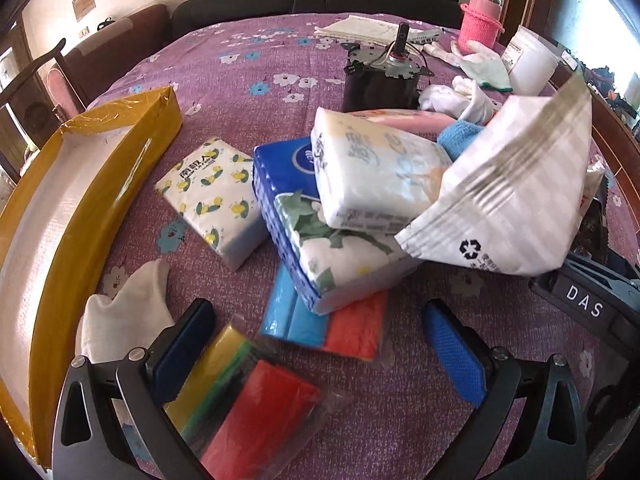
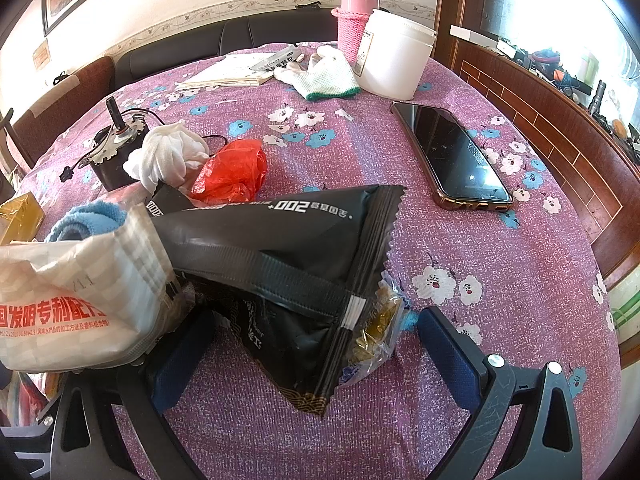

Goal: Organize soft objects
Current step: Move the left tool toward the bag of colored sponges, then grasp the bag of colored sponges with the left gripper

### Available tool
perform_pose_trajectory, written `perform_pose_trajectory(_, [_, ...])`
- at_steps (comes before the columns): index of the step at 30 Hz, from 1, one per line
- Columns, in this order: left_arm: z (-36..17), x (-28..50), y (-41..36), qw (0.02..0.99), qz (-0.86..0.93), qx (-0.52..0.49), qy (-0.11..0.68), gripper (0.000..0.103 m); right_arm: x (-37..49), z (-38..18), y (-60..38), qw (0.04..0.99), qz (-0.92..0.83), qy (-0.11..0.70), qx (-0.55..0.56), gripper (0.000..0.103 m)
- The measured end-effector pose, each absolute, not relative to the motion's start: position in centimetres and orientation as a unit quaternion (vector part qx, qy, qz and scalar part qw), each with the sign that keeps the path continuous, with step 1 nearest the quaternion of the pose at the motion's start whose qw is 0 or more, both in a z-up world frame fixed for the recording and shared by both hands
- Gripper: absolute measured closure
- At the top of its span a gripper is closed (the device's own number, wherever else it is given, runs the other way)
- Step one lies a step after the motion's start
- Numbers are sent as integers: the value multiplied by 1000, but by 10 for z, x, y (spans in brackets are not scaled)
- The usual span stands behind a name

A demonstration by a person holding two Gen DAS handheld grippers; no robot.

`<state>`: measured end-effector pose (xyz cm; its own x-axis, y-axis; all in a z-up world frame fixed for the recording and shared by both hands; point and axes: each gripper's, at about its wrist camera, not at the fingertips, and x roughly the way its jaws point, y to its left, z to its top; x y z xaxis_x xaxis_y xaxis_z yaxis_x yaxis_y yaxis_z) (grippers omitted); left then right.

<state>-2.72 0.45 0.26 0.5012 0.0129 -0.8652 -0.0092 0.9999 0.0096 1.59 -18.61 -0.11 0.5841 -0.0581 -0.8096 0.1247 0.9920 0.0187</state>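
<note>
Between wide-open left gripper (image 1: 320, 360) jaws nothing is held; sponge pack (image 1: 248, 404) beside the left jaw may slide, and right gripper (image 2: 316, 356) is wide open too, so black pouch (image 2: 296, 264) between its jaws can slip

I see a table (image 2: 460, 240) under a purple flowered cloth. Flat on it: yellow tray (image 1: 52, 216) at left edge, duck-print tissue pack (image 1: 212, 196), white sock (image 1: 124, 312), two bagged sponge sets (image 1: 332, 328), black motor (image 1: 380, 80), phone (image 2: 456, 156), white jar (image 2: 396, 56), knit glove (image 2: 324, 76), pink flask (image 2: 356, 16), papers (image 2: 236, 72), red plastic bag (image 2: 232, 172).
</note>
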Motion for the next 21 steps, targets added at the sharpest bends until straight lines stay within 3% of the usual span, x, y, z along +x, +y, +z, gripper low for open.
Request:
perform_pose_trajectory(11, [4,-32,3,860,-5,9,510,0,16,-1,-186,889,-51,453,37,1])
perform_pose_trajectory(14, [13,-39,12,860,-46,-33,507,2,16,-1,-186,889,-51,453,37,1])
perform_pose_trajectory(21, [103,-108,58,933,-78,-64,345,3,16,-1,-186,889,-51,453,37,1])
